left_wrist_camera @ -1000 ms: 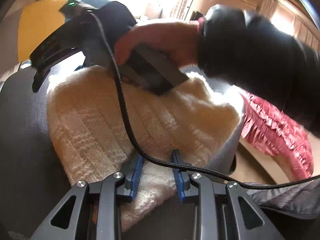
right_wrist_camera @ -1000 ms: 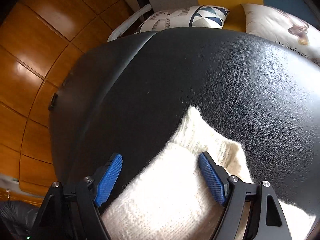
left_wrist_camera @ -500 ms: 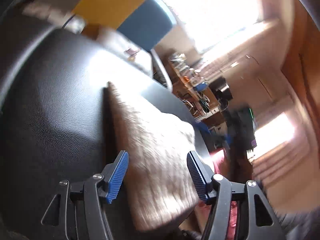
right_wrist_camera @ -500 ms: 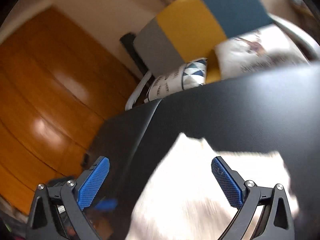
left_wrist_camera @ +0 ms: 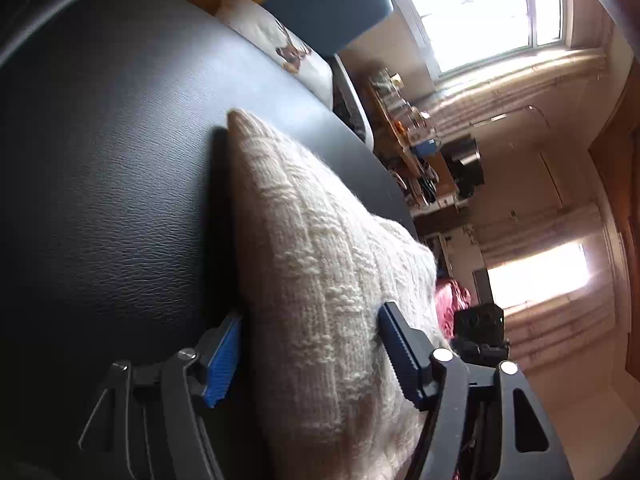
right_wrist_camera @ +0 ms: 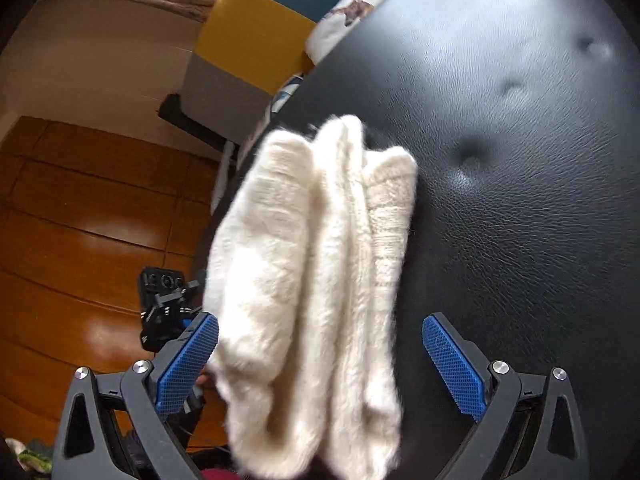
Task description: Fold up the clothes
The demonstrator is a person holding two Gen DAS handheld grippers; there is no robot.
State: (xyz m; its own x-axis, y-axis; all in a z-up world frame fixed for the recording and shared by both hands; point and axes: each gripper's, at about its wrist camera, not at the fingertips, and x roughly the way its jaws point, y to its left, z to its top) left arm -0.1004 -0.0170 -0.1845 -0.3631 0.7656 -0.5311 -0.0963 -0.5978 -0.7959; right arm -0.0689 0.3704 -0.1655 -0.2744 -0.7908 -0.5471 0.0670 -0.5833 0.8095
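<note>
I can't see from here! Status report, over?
Both grippers, left and right, jaws open around folded cream knit sweater. Sweater on black leather surface. Nothing blocking.

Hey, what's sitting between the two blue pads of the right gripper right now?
The folded cream sweater fills most of the gap of the right gripper, with a strip of black leather cushion bare beside the right pad. The right wrist view shows it.
</note>
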